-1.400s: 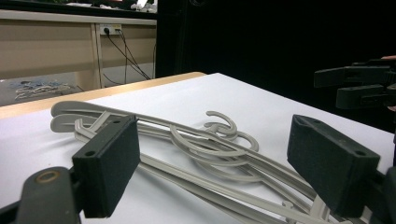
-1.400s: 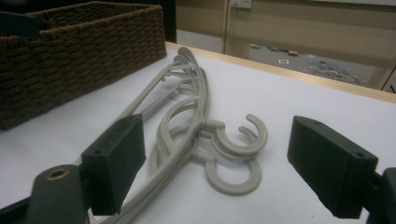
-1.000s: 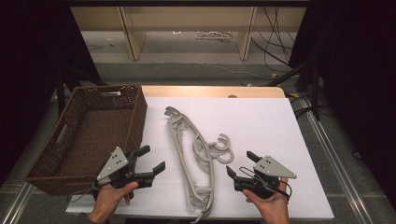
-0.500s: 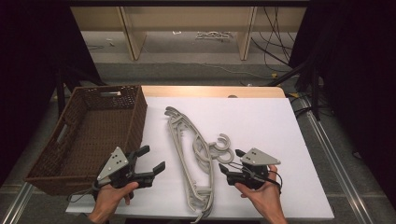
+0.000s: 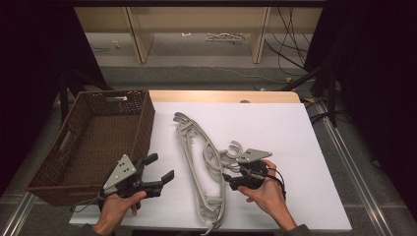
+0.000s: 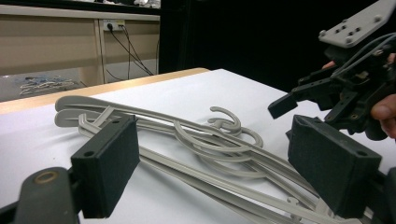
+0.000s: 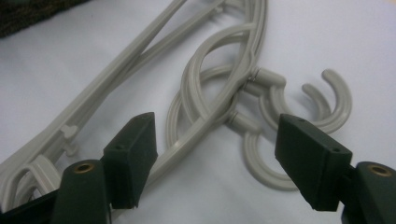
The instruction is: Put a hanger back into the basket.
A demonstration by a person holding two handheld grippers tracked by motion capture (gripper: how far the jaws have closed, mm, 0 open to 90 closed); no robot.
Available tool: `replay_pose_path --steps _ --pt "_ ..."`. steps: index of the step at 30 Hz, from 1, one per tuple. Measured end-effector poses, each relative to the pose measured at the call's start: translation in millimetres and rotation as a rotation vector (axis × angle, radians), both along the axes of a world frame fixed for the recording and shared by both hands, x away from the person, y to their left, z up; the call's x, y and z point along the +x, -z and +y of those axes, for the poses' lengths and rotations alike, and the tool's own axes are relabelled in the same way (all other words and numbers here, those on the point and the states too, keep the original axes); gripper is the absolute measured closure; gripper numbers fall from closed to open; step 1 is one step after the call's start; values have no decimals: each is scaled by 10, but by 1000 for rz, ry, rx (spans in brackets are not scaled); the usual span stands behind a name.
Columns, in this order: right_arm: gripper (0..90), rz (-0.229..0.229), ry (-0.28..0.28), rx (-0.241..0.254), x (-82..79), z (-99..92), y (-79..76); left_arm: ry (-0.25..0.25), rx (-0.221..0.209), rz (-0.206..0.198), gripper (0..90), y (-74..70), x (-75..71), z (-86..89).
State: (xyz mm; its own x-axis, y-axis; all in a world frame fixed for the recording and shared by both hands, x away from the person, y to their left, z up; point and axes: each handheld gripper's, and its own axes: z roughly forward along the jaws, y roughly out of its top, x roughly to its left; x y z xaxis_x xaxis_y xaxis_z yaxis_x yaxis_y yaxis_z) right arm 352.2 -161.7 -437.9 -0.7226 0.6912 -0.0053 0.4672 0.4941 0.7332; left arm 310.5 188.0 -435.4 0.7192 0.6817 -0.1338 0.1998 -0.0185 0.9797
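Grey hangers (image 5: 204,167), right gripper (image 5: 227,178) closing astride them

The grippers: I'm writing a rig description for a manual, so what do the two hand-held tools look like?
Both are black, with two flat, blocky jaws whose pads look matte and rubbery. The left gripper and the right gripper each carry a grey three-cornered plate dotted with small holes. Brass-coloured rivets sit at the jaw bases. A thin black cable loops from the right one. Sleeves barely show.

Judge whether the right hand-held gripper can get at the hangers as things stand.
Probably yes. The right hand-held gripper sits right at the hangers on the table, jaws open and just closing in, the hanger necks between them in its own view. Nothing stands between; the basket lies off to the far side.
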Motion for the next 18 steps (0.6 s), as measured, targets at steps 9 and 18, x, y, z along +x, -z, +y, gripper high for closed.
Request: replay_pose_path --steps 9,18 --pt "328 92 0 -38 137 63 75 0 5 9 164 -3 2 2" --pt "376 157 -19 -71 266 241 202 2 6 13 165 0 7 -3"
